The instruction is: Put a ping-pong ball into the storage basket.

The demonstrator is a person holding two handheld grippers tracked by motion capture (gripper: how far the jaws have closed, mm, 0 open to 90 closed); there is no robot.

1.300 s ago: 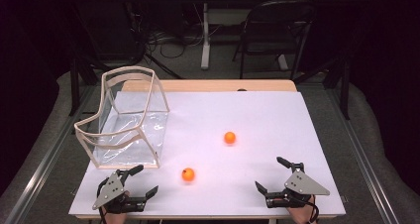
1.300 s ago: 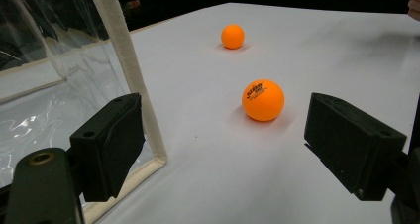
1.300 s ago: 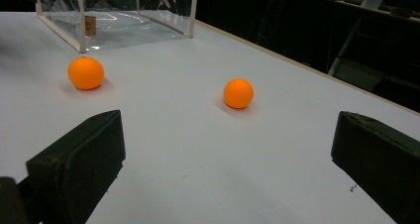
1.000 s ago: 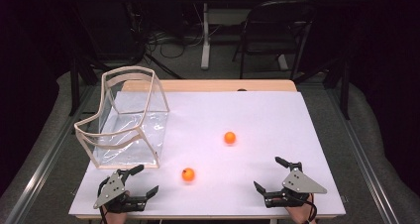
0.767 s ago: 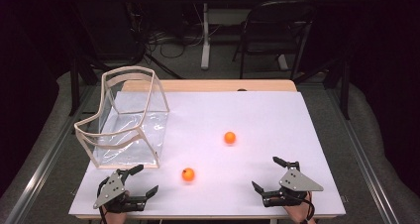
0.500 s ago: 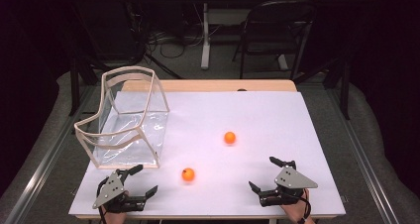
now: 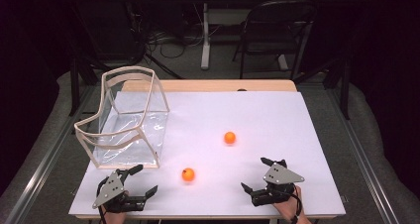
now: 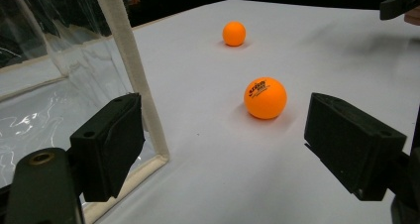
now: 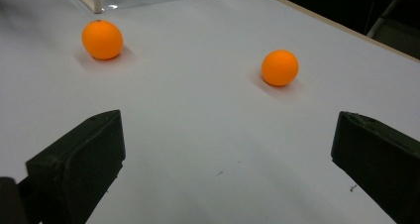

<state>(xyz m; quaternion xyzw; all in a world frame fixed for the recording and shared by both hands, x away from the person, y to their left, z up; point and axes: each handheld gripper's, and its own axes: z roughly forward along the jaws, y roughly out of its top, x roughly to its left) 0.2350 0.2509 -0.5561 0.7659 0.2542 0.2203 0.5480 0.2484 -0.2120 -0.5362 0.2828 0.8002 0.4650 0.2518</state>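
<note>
Both claws, left (image 7: 139, 180) and right (image 7: 256, 174), gape empty, low on white surface (image 7: 277, 115). Two small orange balls (image 7: 187, 174) (image 7: 229, 138) lie loose ahead, apart, likely bound for clear cloth-rimmed bin (image 7: 126, 120).

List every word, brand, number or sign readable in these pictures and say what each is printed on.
Red print on the nearer orange table-tennis ball, seen from the left gripper view: a short brand-like word with smaller marks below it, too small and blurred to read for certain.
Farther orange table-tennis ball: no print shows.
Clear plastic bin with a cream frame, white tabletop: no text.
</note>
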